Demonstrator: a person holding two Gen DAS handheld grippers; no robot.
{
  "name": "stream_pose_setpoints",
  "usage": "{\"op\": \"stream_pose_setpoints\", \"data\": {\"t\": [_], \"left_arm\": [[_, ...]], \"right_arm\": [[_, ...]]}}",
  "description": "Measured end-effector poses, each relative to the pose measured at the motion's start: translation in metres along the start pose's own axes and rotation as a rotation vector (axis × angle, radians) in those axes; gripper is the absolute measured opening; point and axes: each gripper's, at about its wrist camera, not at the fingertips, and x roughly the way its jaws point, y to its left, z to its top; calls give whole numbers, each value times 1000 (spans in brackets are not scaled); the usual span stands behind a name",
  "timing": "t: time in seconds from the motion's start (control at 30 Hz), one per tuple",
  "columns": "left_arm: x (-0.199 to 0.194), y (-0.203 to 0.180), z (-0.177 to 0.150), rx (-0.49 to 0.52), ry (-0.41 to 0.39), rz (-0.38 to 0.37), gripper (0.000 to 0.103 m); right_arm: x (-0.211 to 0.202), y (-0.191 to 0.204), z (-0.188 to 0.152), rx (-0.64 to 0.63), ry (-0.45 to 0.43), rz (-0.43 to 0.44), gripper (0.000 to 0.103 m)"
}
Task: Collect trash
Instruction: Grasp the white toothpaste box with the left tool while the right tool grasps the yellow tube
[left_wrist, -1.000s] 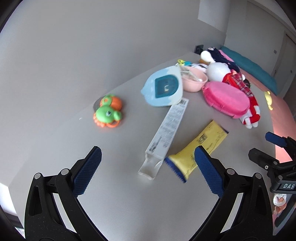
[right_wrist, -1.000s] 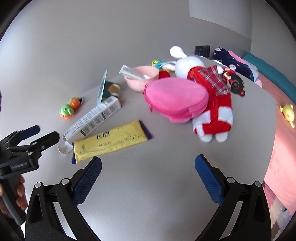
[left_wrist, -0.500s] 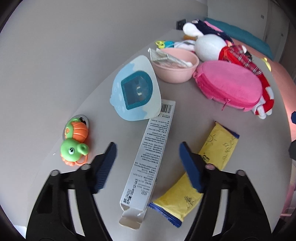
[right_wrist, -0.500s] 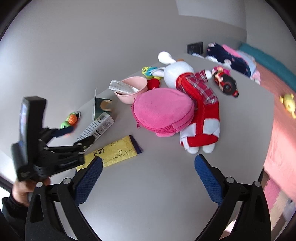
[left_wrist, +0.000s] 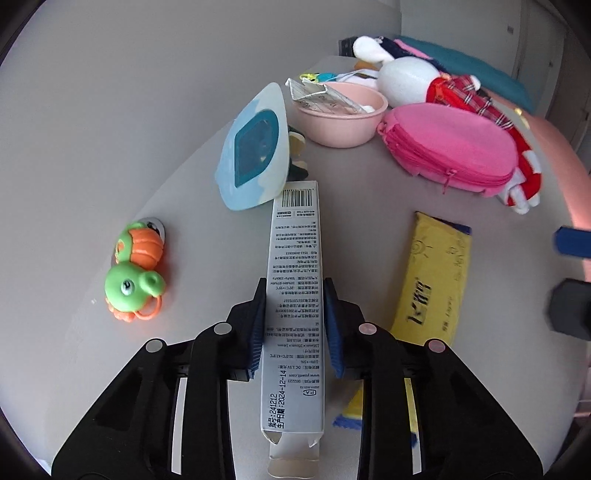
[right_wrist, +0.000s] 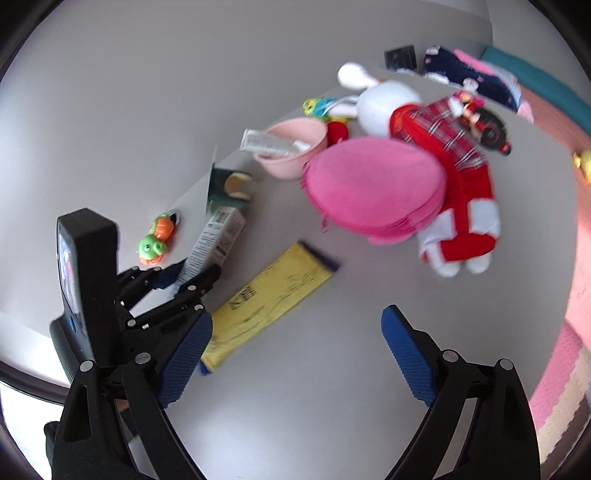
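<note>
A long white printed box (left_wrist: 295, 240) lies on the grey table (left_wrist: 369, 206), pointing away from me. My left gripper (left_wrist: 294, 284) straddles its near half; the jaws are closing and both blue pads touch the box's long sides. Seen from the right wrist, the left gripper (right_wrist: 177, 273) is clamped on the same white box (right_wrist: 212, 243). To the box's right lies a flat yellow wrapper (left_wrist: 432, 280). My right gripper (right_wrist: 297, 321) hovers just right of the yellow wrapper (right_wrist: 273, 295); its jaws stand wide, narrowing slightly, with nothing between them.
A green-and-orange toy (left_wrist: 135, 273) sits left of the box. Behind it stand a pale blue package card (left_wrist: 255, 147), a pink bowl (left_wrist: 343, 114) holding a crumpled wrapper, a pink pouch (left_wrist: 450, 147) and a plush rabbit (left_wrist: 406, 81). The table's edge and a pink floor mat (right_wrist: 554, 387) lie to the right.
The left gripper came forward and down over the white box, and its jaws went from wide apart to tight against the box. The right gripper shifted slightly; the left gripper now fills its lower left view.
</note>
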Motion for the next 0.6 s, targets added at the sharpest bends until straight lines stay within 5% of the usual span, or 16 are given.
{"op": "stream_pose_setpoints", "data": {"t": [0.17,0.43,0.6], "left_arm": [[-31,18,-17,-51,-52,-44,28],[-72,46,-26,-88,-114,-1,28],[-80,55,-31,-105,-119,14,28]], "right_arm": [[13,17,0,0,24,-5,81],[52,39,9,29,87,-62,66],[71,56,11,-49,114,-110,38]]}}
